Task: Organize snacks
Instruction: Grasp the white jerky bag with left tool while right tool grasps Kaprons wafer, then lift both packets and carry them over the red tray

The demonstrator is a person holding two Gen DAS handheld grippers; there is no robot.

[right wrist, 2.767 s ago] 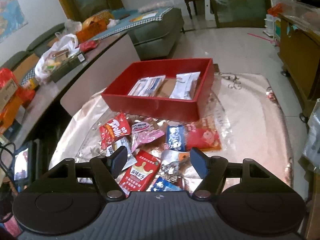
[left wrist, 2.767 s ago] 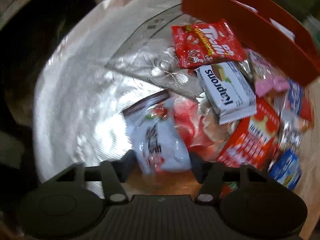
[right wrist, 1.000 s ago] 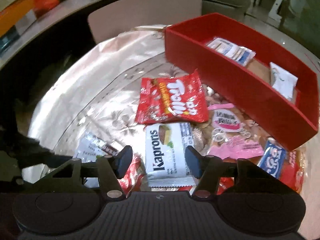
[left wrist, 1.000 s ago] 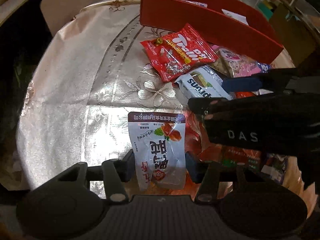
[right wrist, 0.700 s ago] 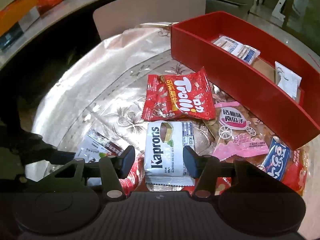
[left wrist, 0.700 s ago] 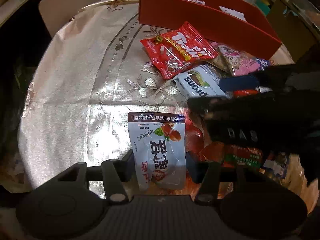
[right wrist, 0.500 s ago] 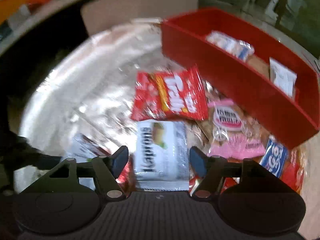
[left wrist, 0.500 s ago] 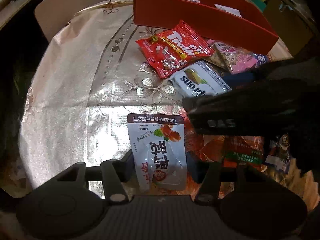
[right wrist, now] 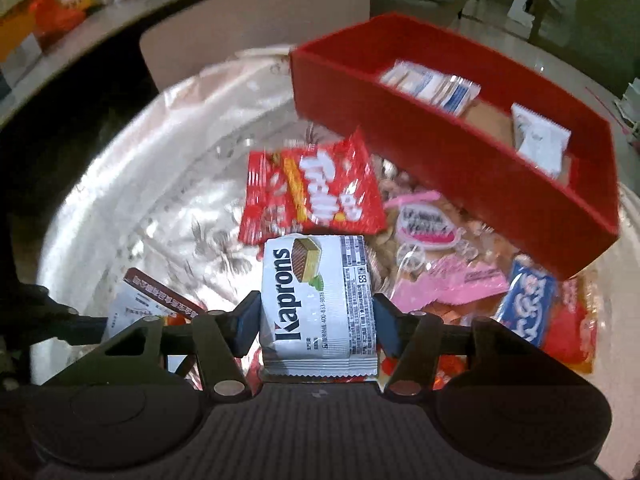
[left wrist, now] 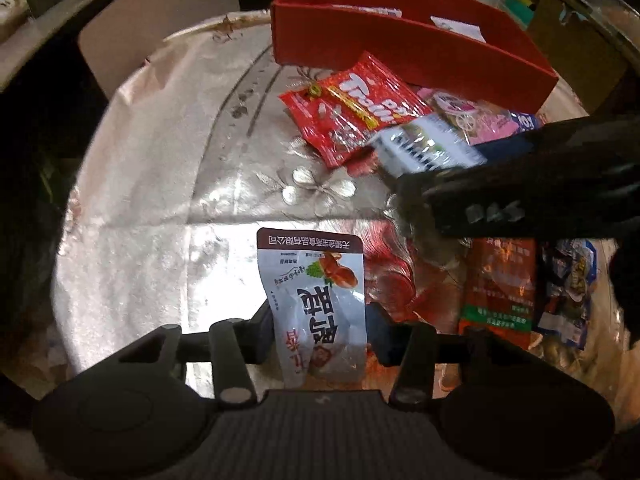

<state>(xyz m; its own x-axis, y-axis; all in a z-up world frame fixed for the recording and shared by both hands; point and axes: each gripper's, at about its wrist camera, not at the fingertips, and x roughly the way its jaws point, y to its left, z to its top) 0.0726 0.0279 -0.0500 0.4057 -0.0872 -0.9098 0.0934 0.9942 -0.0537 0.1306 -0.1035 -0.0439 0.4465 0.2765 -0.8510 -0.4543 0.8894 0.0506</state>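
Box (right wrist: 452, 156) contents only from right wrist

The left gripper (left wrist: 320, 326) has its fingers (left wrist: 260, 330) pressed on both sides of a packet. The right gripper (right wrist: 318, 320) likewise clamps one, reaching in ahead of the left.

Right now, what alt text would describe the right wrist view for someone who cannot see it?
The right gripper clamps a white Kaprons wafer pack above a table strewn with snacks. Beyond lie a red Trolli bag and a red box holding a few packets.
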